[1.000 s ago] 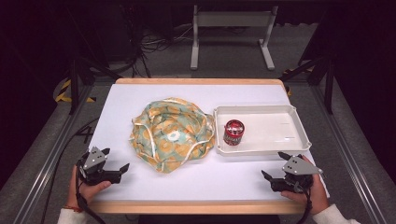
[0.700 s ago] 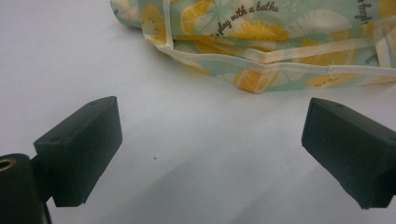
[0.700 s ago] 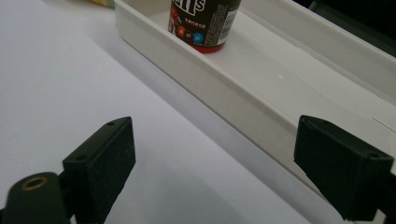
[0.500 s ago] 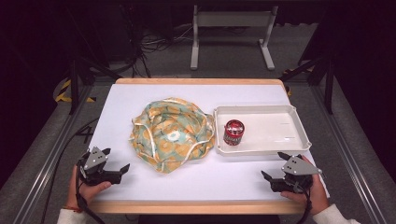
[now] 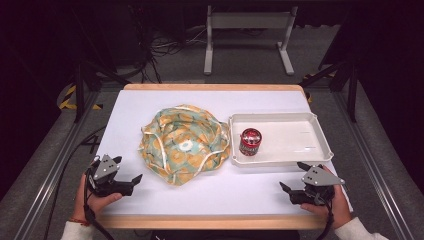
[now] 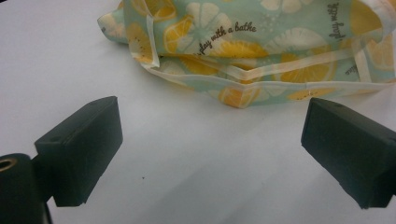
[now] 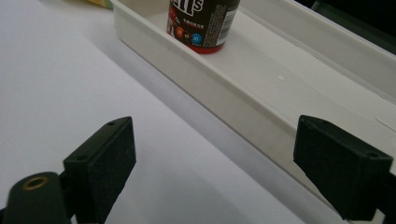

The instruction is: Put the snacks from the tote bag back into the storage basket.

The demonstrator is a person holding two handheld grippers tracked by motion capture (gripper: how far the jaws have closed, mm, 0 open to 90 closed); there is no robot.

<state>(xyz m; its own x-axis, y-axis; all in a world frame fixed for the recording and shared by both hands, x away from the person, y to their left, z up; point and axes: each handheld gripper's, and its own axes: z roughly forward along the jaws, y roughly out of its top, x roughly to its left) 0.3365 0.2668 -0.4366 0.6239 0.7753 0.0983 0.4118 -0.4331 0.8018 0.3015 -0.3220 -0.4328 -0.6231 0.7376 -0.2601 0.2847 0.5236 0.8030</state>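
Note:
A crumpled cloth bag (image 5: 184, 142) with a lemon print and cream straps lies in the middle of the white table; its near hem (image 6: 261, 88) is just beyond my left jaws. A red and brown candy can (image 5: 250, 141) stands upright in the left end of a white tray (image 5: 305, 151). My left gripper (image 5: 129, 168) rests near the front left edge, open and holding nothing, pointing at the bag. My right gripper (image 5: 290, 175) sits at the front right, open, just in front of the tray's near wall (image 7: 210, 88), with the can (image 7: 205, 23) farther ahead.
The table's wooden front edge (image 5: 210, 221) runs just behind both hands. Bare white tabletop (image 5: 235, 190) lies between the two grippers. Beyond the far edge are a metal stand (image 5: 247, 35) and cables on the dark floor.

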